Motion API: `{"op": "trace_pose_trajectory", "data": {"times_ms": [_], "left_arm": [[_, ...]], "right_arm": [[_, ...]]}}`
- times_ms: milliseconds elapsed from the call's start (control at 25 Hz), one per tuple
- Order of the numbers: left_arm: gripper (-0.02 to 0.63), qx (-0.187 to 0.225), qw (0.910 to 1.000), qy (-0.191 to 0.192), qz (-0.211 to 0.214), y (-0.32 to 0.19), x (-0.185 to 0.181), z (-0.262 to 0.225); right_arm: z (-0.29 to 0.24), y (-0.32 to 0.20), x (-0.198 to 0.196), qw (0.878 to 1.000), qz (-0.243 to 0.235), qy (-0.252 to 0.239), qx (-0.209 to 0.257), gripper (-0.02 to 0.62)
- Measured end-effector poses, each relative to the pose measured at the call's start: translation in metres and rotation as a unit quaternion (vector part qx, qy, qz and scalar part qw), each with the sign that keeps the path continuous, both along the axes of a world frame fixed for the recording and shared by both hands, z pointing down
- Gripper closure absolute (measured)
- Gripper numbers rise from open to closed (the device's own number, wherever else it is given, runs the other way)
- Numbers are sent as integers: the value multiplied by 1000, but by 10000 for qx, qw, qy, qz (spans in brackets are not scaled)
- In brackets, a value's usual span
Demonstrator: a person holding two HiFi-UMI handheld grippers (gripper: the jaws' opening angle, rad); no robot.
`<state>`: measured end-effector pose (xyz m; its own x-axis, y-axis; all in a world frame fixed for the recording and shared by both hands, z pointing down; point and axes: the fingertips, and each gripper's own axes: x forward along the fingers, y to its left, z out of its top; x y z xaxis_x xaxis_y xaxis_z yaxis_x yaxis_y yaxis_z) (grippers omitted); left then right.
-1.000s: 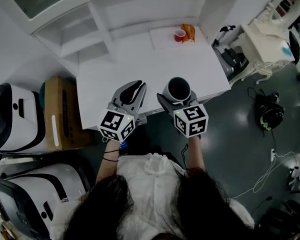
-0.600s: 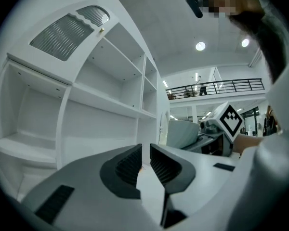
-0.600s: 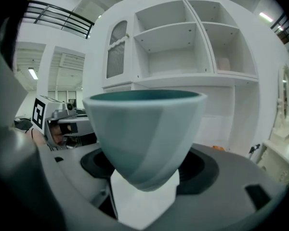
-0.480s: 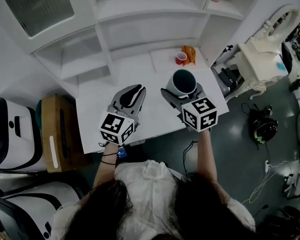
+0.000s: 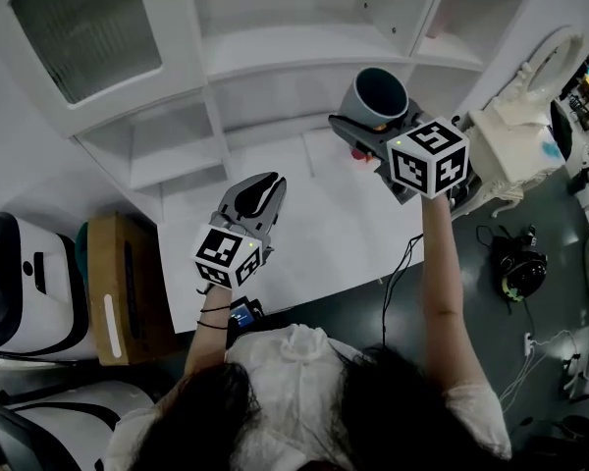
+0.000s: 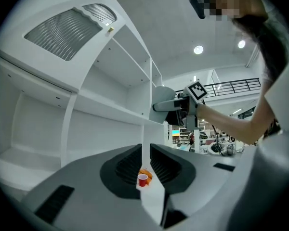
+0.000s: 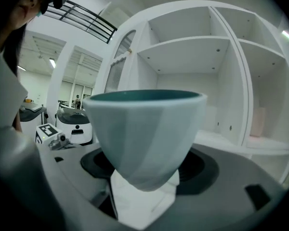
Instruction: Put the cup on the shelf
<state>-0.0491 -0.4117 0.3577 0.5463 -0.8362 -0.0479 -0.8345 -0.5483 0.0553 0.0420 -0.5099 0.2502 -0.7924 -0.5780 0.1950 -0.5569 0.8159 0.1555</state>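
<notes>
Right gripper (image 5: 365, 126): closed on the lower part of the pale, faceted cup with a dark teal inside (image 5: 378, 94); in the right gripper view its jaws (image 7: 144, 182) press the cup's narrow base from both sides.
Cup (image 7: 144, 129): upright, mouth up, held in the air in front of the shelf, not resting on any board.
Shelf: a tall white unit with open compartments (image 5: 275, 52); in the right gripper view its bare boards and dividers (image 7: 192, 42) stand just behind and to the right of the cup.
Left gripper (image 5: 263, 183): jaws drawn together to a narrow slit with nothing held (image 6: 145, 150); it hangs over the near part of the table, well apart from the right gripper.
Table: flat white top (image 5: 304, 243) set against the foot of the shelf.
Small red cup (image 6: 142, 179): stands far off on the table, seen through the left jaws' slit, with an orange item (image 6: 147, 173) just beside it.
Floor side: a brown cardboard box (image 5: 118, 283) left of the table, next to a white and black machine (image 5: 20, 263).
</notes>
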Motion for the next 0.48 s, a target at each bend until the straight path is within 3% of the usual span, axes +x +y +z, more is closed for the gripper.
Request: {"op": "trace_pose_trajectory", "data": {"times_ms": [160,480], "left_arm": [[545,-82,9999,-18,-76,-8,-9,5],[545,-194,9997,-100,-99,-14,-15,17]], "right_arm": [[-43,-42,-20,9999,-78,55,143,246],[-81,-125,-73,9994,-195,215,-188,246]]}}
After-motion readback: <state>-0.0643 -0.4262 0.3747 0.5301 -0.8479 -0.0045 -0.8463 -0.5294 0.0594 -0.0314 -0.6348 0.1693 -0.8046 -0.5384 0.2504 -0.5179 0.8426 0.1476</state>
